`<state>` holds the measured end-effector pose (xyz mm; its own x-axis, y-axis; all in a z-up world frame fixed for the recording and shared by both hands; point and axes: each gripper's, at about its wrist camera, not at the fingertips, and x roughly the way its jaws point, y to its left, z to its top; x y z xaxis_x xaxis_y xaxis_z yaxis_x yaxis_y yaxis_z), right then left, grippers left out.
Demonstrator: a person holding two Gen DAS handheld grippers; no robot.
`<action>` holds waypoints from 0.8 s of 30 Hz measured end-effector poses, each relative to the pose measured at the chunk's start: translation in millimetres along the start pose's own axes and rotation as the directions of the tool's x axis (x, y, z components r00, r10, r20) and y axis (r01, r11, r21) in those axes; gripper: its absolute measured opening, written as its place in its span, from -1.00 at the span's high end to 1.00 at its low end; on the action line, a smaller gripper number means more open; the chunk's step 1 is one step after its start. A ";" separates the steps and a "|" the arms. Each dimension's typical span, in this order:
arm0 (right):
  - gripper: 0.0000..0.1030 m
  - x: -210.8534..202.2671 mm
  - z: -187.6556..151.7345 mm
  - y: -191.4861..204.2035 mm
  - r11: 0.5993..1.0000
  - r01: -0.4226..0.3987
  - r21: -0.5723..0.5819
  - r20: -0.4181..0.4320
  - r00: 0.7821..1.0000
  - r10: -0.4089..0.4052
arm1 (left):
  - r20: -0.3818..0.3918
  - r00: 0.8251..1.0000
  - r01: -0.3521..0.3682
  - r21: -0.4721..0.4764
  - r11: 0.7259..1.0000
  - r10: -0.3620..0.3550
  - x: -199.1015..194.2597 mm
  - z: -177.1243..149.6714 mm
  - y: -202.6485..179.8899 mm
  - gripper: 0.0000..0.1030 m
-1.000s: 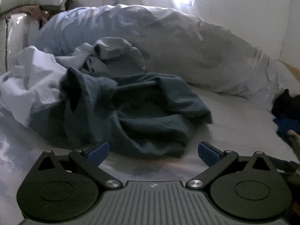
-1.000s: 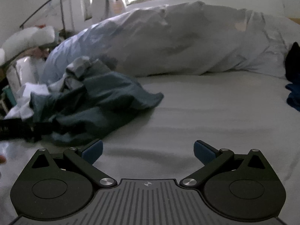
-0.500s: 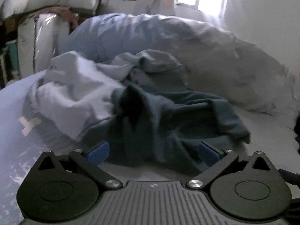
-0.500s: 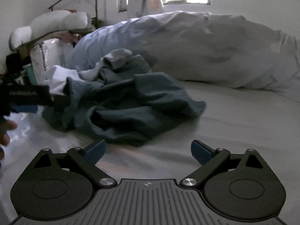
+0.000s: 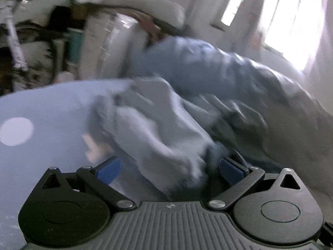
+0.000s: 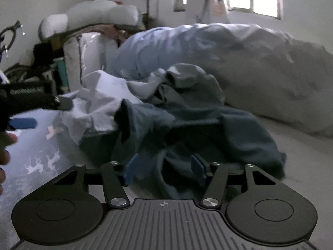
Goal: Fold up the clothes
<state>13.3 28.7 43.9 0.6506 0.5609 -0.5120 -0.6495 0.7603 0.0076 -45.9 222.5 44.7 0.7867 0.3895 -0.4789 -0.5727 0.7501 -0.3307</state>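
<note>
Two hand-held grippers at a crumpled heap on the pale bed sheet (image 6: 295,145). Right hand-held gripper (image 6: 163,170) closing, dark teal cotton garment (image 6: 187,125) between the blue pads — not yet clamped. Left hand-held gripper (image 5: 169,169) spread apart over rumpled white cloth (image 5: 158,125). Advised: catch one layer at a hem, lift clear of the white piece.
</note>
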 end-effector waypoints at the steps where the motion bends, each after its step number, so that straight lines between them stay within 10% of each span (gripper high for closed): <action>1: -0.15 5.1 4.0 5.0 1.000 -0.007 -0.016 0.001 1.000 0.007 | 0.000 1.000 -0.003 -0.020 1.000 0.003 0.7 2.6 4.6 -1.00; 20: -0.16 87.6 24.3 39.0 0.998 0.020 -0.063 -0.102 0.994 -0.026 | -0.082 0.992 0.085 -0.094 0.992 -0.093 8.1 2.3 13.1 -1.00; 24: 0.37 92.9 22.3 35.6 0.999 0.024 -0.037 -0.121 0.992 -0.028 | -0.091 0.991 0.086 -0.108 0.990 -0.096 8.5 -0.1 11.8 -1.00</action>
<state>59.5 115.2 15.8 0.6163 0.4955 -0.6121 -0.6479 0.7609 -0.0364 -46.0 234.7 36.6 0.8138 0.2655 -0.5170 -0.5244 0.7189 -0.4563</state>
